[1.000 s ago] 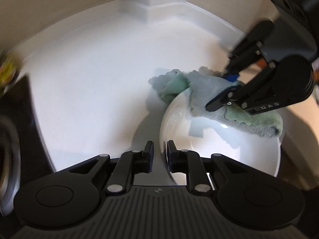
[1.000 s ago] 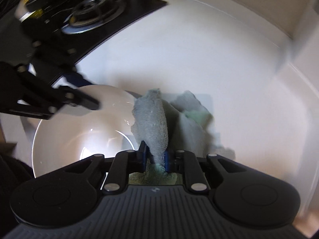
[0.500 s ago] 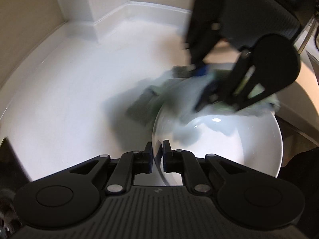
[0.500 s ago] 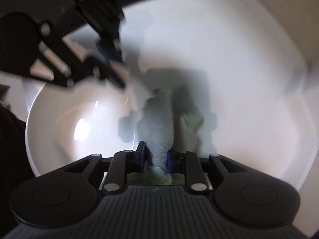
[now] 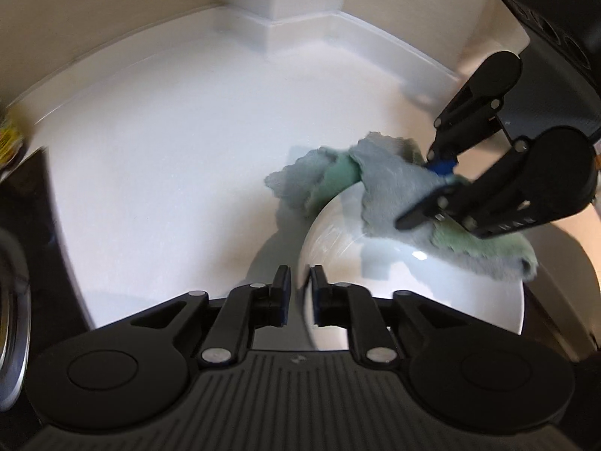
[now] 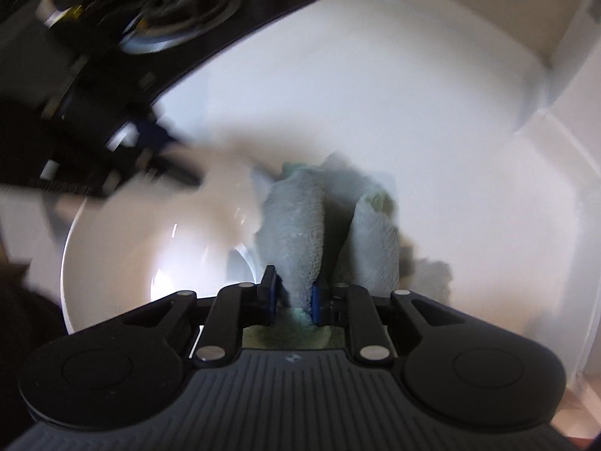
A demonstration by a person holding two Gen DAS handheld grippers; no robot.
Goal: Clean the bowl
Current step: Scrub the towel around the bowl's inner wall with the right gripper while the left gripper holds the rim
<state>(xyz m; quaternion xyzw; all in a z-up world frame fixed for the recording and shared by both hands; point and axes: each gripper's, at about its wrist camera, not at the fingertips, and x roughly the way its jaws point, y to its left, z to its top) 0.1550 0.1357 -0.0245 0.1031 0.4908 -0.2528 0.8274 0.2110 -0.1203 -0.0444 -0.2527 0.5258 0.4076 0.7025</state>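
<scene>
Left gripper point(image 5: 298, 291): jaws narrow, pinching near rim of white bowl point(image 5: 413, 293). Bowl sits on white counter point(image 5: 169, 158), toward its right edge, tilted.

Right gripper point(image 6: 293, 297): jaws narrow, clamped on fold of grey-green cloth point(image 6: 296, 225). Cloth drapes over bowl's far rim, part inside bowl, part spilling onto counter beyond.

Writing on right gripper's finger link, left wrist view: blurred, unreadable.

Farther off: black stove point(image 6: 180, 26) at counter's left edge, blurred. Counter's back corner meets beige wall point(image 5: 94, 11).

White countertop point(image 5: 157, 158), black stovetop point(image 6: 240, 26) with a blurred gas burner point(image 6: 176, 18), beige wall point(image 5: 94, 11) behind
</scene>
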